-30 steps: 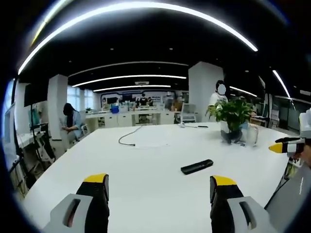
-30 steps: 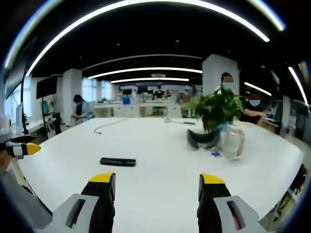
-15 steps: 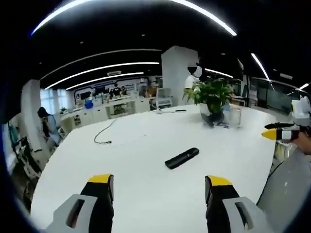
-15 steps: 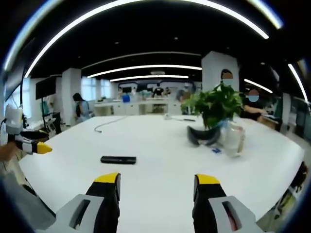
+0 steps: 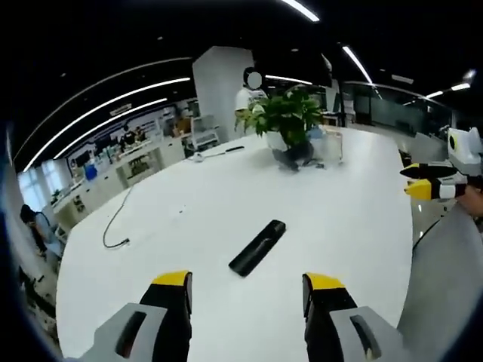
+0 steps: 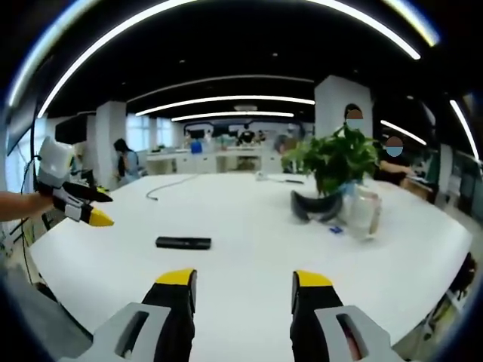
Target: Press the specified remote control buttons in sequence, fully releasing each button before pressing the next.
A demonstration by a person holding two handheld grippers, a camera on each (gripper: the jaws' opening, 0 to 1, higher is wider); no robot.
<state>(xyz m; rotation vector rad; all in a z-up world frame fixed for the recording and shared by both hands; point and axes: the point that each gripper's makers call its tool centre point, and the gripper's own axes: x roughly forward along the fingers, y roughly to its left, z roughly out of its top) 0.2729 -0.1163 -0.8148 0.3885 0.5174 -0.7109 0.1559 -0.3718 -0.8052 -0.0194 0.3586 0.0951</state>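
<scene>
Nothing looks pressed yet: the remote control (image 5: 257, 247) lies untouched mid-table (image 5: 355, 204), both the left gripper (image 5: 246, 285) and the right gripper (image 6: 243, 280) gaping, empty, well short of it.

A wide white desk (image 5: 189, 219) carries a leafy potted plant (image 6: 336, 160) toward its far side; a clear glass jar (image 6: 364, 213) stands just beside the plant, with a dark curved object (image 6: 313, 208) at the pot's base; a thin dark cable (image 5: 117, 222) trails across the far surface; people (image 6: 123, 160) stand among distant benches under long ceiling light strips (image 6: 226, 102).
</scene>
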